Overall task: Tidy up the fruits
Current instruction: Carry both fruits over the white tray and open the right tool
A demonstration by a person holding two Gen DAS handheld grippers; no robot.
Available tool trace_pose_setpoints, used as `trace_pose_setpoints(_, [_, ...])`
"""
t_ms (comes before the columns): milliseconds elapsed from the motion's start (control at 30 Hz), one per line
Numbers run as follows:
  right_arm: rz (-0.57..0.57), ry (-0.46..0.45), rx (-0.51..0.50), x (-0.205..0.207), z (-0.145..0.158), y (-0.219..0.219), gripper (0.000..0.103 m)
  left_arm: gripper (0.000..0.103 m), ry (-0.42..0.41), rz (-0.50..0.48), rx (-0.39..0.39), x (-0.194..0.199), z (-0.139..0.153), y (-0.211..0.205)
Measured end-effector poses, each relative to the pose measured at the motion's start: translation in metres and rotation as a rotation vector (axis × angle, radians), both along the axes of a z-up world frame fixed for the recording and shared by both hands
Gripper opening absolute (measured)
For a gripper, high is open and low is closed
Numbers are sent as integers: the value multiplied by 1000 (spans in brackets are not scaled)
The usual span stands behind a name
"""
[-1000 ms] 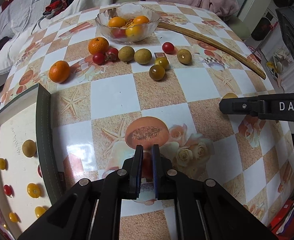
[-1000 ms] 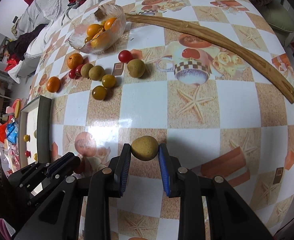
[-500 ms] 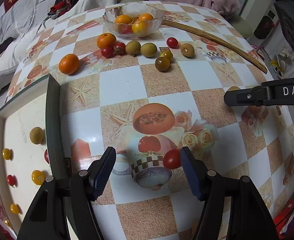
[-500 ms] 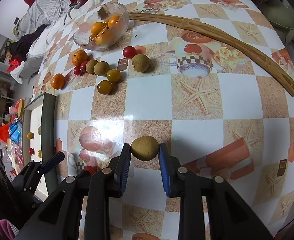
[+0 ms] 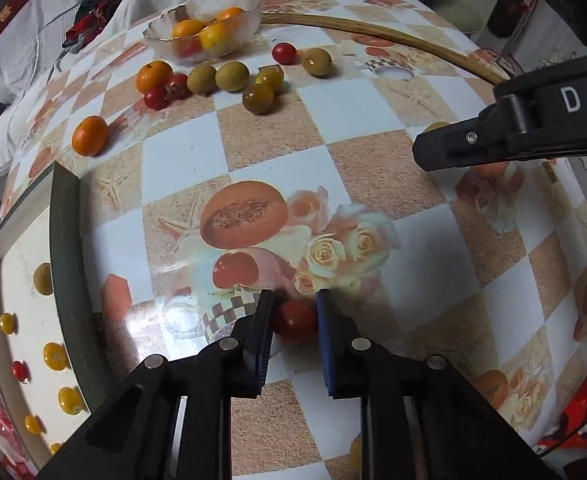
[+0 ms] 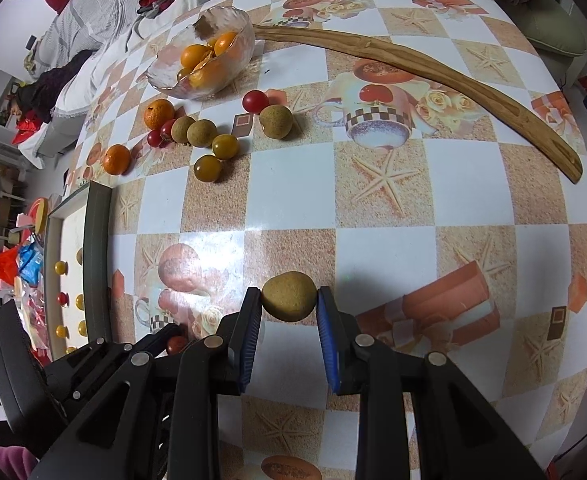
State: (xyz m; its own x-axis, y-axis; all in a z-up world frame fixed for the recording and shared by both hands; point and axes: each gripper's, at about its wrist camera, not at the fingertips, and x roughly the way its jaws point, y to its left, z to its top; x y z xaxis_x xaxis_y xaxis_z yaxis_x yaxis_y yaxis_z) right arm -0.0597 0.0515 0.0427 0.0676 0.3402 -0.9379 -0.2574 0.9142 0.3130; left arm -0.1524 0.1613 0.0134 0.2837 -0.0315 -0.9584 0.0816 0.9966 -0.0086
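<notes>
Fruits: red tomato (image 5: 298,320) is flanked by left gripper (image 5: 292,322), jaws narrowed close on either side, closure uncertain | longan (image 6: 289,297) is clamped across its middle by right gripper (image 6: 288,312) | both judged light; tomato thin-skinned, slippery, easily crushed; longan firmer, rough-shelled | tray (image 5: 66,240) is seen left.

Glossy tablecloth (image 6: 373,256) — glass bowl (image 6: 165,76)

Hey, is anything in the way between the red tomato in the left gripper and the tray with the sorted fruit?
Only the tray's own dark raised rim. The tablecloth between the red tomato in the left gripper and that rim is bare.
</notes>
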Motion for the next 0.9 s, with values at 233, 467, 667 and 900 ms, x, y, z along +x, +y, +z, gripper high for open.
trace_pose_setpoints(233, [24,1,3,-14,12,0,30,22,36,109,-148,-8,14,30])
trace_pose_setpoints(467, [76,-1,9,-31,29,11,30,22,1,172,-163,-26,49,63])
trace_pose_setpoints(667, [166,-22,44,-42,54,31,30,22,-50,287,-144,-48,89,104])
trace_pose_setpoints(900, [268,-48,63,-56,81,76,30,22,-96,396,-117,-67,110,164])
